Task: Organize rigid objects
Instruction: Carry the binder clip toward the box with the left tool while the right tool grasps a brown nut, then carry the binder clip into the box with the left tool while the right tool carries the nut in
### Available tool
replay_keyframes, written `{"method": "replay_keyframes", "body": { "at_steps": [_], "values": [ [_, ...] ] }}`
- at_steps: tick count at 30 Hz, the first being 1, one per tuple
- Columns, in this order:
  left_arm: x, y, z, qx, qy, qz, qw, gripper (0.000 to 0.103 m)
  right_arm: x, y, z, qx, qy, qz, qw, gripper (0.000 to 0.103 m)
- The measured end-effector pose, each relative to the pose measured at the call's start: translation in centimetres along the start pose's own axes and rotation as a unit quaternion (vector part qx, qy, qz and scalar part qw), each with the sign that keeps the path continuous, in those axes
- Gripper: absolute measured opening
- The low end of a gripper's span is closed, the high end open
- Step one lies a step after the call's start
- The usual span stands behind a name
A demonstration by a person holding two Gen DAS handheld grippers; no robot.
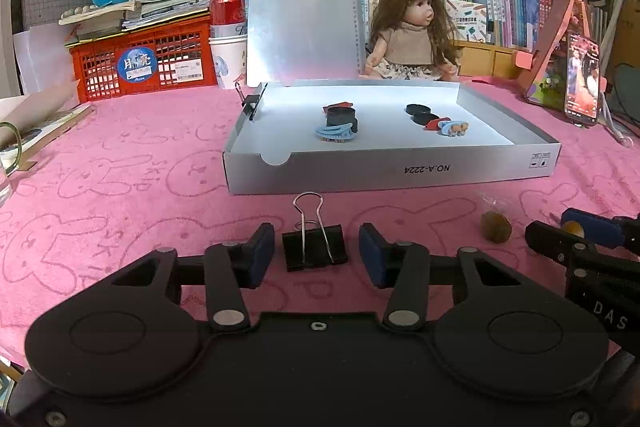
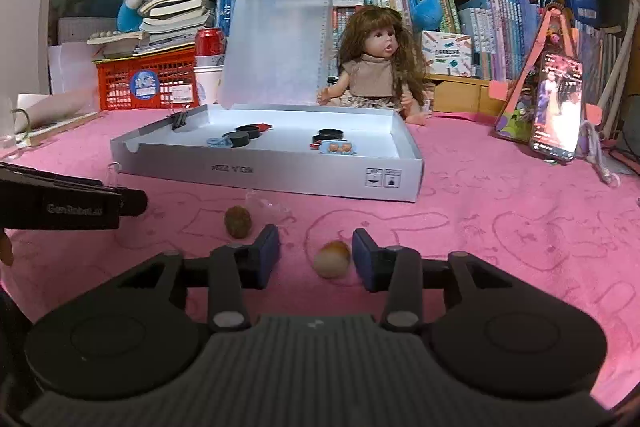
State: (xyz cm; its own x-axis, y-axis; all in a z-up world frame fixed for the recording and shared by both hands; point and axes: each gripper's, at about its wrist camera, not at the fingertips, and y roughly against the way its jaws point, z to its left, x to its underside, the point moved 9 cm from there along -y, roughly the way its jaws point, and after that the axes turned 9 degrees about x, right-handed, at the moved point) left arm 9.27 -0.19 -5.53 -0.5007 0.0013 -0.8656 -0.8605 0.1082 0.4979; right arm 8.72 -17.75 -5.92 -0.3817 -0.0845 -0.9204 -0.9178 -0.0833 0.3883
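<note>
A black binder clip [image 1: 314,247] with silver wire handles lies on the pink cloth between the fingers of my left gripper [image 1: 316,253]. Both blue pads stand apart from the clip, so the gripper is open. A round tan ball [image 2: 332,259] lies between the fingers of my right gripper [image 2: 316,254], close against the right pad [image 2: 360,253] and clear of the left one; this gripper is open too. Behind both stands an open silver box [image 1: 392,169] holding black rings, blue clips and red pieces. A brown nut-like lump [image 2: 238,221] rests on the cloth between the grippers.
A binder clip [image 1: 250,105] is clamped on the box's left wall, and its translucent lid [image 1: 300,15] stands upright. A doll [image 1: 412,31], a red crate [image 1: 148,63], a can [image 1: 227,9] and a propped phone [image 1: 582,79] line the back. A clear wrapper [image 2: 268,205] lies near the lump.
</note>
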Motion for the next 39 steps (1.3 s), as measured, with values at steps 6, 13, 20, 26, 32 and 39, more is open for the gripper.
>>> {"method": "replay_keyframes", "body": {
  "at_steps": [6,13,20,26,32,39],
  "values": [
    [-0.2,0.2,0.2,-0.002,0.01,0.003,0.9999,0.032,-0.2,0.3,0.8,-0.024,-0.005,0.006,1.0,0.021],
    [-0.8,0.7,0.3,0.002,0.016,0.001,0.9999,0.032,-1.1,0.8,1.0,-0.03,-0.009,0.001,1.0,0.021],
    [-2.1,1.4,0.0,0.012,0.013,-0.009,0.9998,0.032,-2.3,0.5,0.2,-0.023,-0.024,0.002,0.999,0.021],
    [-3.0,1.3,0.0,0.018,0.018,-0.007,0.9996,0.032,-3.2,0.1,-0.4,-0.021,-0.033,0.003,0.999,0.021],
    [-4.2,1.2,0.1,0.021,0.02,-0.011,0.9995,0.032,-4.5,-0.4,-0.6,-0.019,-0.035,-0.003,0.999,0.021],
    [-5.6,0.7,-0.1,0.029,0.019,-0.012,0.9993,0.032,-5.7,-1.5,-0.7,-0.014,-0.035,-0.001,0.999,0.021]
  ]
}}
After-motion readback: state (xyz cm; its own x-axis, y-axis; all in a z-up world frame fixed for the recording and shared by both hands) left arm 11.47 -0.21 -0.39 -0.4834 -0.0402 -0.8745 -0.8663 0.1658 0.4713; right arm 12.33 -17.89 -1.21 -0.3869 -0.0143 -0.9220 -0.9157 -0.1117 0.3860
